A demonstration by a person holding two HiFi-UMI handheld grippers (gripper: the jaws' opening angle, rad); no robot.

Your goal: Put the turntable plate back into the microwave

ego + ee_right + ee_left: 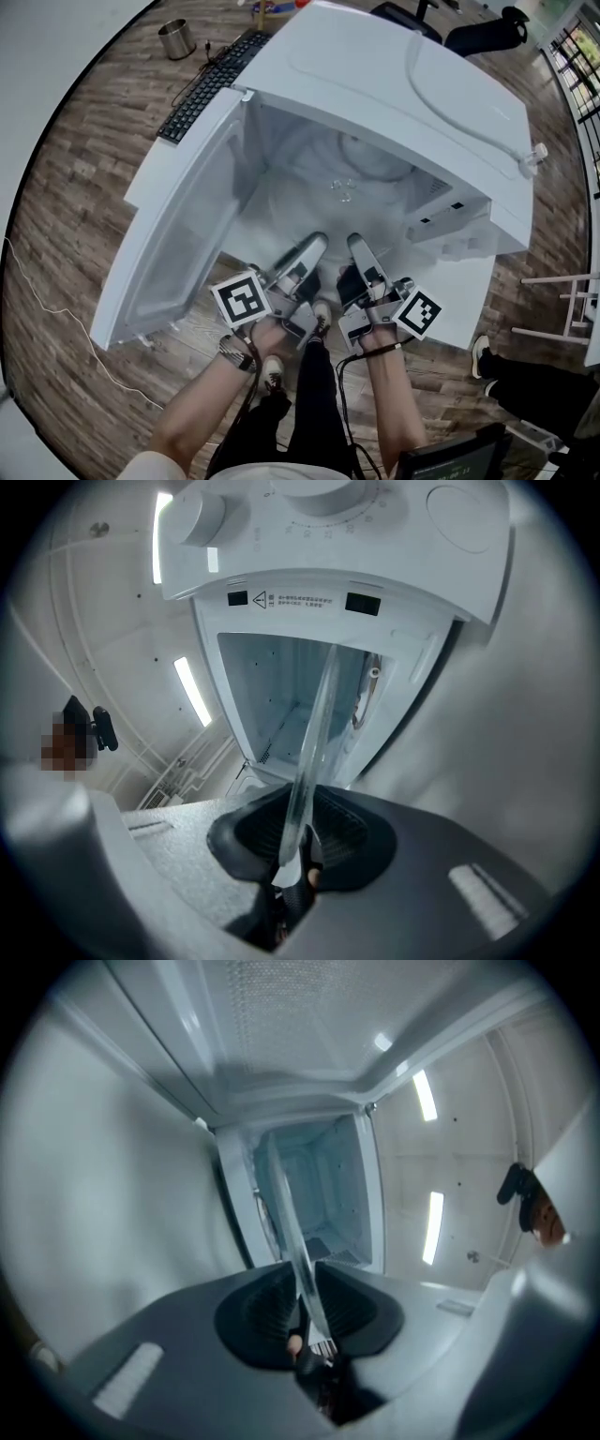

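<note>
The white, smooth-sided microwave oven [394,84] sits on a wood-grain surface, its hinged door [178,244] swung open to the left and its control panel with round knobs [202,517] on the right, so the two flank the opening; far left lie a black keyboard [206,84] and a small shiny metal cup [176,39]; near right stand another person's dark trouser leg and shoe [525,375]. My left gripper [317,244] and right gripper [358,244] sit side by side at the mouth of the cavity, each pinching the near rim of the clear round glass turntable plate [342,187] between ribbed black pads. The plate lies roughly flat, reaching from the jaws far into the pale cavity; both gripper views show it edge-on as a thin, glossy strip [286,1213] [319,724].
</note>
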